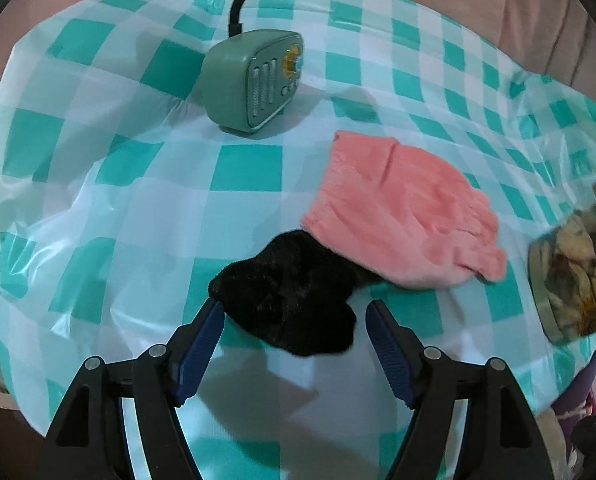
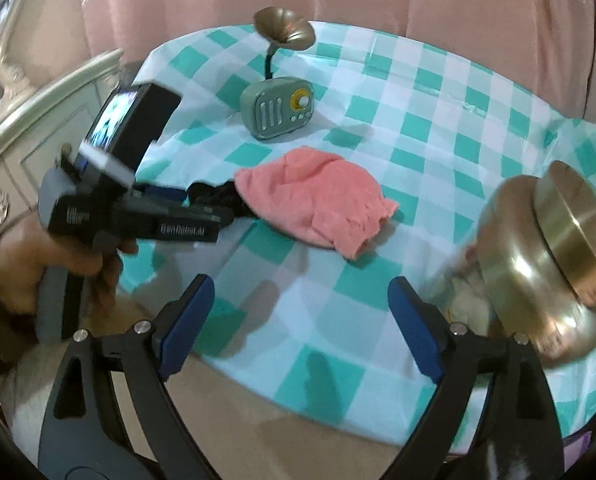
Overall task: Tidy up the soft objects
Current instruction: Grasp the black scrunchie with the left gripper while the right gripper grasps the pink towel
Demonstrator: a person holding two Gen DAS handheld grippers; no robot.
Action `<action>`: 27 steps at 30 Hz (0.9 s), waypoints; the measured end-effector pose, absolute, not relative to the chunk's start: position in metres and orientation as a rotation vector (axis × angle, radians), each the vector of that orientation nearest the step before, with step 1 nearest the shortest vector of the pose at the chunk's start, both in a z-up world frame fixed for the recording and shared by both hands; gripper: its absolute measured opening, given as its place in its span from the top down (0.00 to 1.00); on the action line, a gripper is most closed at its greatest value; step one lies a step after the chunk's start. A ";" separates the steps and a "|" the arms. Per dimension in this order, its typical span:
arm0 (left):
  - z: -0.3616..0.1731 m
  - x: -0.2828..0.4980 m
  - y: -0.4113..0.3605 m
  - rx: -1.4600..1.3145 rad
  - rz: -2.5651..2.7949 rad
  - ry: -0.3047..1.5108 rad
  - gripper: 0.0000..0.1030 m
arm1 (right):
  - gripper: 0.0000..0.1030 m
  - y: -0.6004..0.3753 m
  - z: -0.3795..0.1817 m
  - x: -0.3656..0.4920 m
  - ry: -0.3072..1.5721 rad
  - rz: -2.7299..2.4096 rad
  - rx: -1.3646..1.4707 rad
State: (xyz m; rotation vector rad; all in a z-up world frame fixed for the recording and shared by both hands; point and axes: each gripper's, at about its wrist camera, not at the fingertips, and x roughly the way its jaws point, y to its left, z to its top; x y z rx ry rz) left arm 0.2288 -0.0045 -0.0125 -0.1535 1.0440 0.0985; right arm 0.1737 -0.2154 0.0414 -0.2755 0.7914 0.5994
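The black cloth (image 1: 294, 300) is a dark, fuzzy, crumpled bundle with no pattern to be made out; it lies on the teal-and-white checked tablecloth (image 1: 138, 208) directly ahead of the left gripper (image 1: 294, 316), between its two blue-padded fingers (image 1: 208, 332), which stand spread apart with the left pad touching the bundle's edge and the right pad clear of it. The pink cloth (image 1: 402, 216) is a soft, plush piece, folded or bunched with a frilled edge; it sits just beyond the black cloth and to the gripper's right, its near corner overlapping the black one.

The left wrist view shows the black cloth whole and close — its lobed outline and deep pile; the right wrist view gives only a sliver of it (image 2: 214, 196), mostly hidden behind the left gripper (image 2: 202, 210), seen there from the side in a person's hand (image 2: 38, 264). That view also shows the pink cloth (image 2: 318, 204) lying well ahead of the right gripper (image 2: 302, 304), whose fingers are wide apart with nothing between them, hovering over the near edge of the table.

Only the right wrist view shows the brass horn (image 2: 284, 32) above the green radio-style speaker (image 2: 278, 108) in full; the left view cuts it off at the top. The jar (image 2: 538, 260) with a gold lid lies tipped to the right gripper's right — blurred; in the left view its contents (image 1: 578, 260) show through the glass.
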 end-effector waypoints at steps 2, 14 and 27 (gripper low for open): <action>-0.018 0.233 -0.003 -0.169 0.082 1.054 0.28 | 0.09 -0.211 0.040 0.186 0.798 0.591 -0.245; -0.022 0.237 0.002 -0.185 0.040 1.021 0.70 | 0.05 -0.158 0.005 0.249 0.836 0.566 -0.345; -0.018 0.229 0.013 -0.266 0.022 0.968 0.82 | 0.04 -0.137 -0.035 0.310 0.922 0.537 -0.389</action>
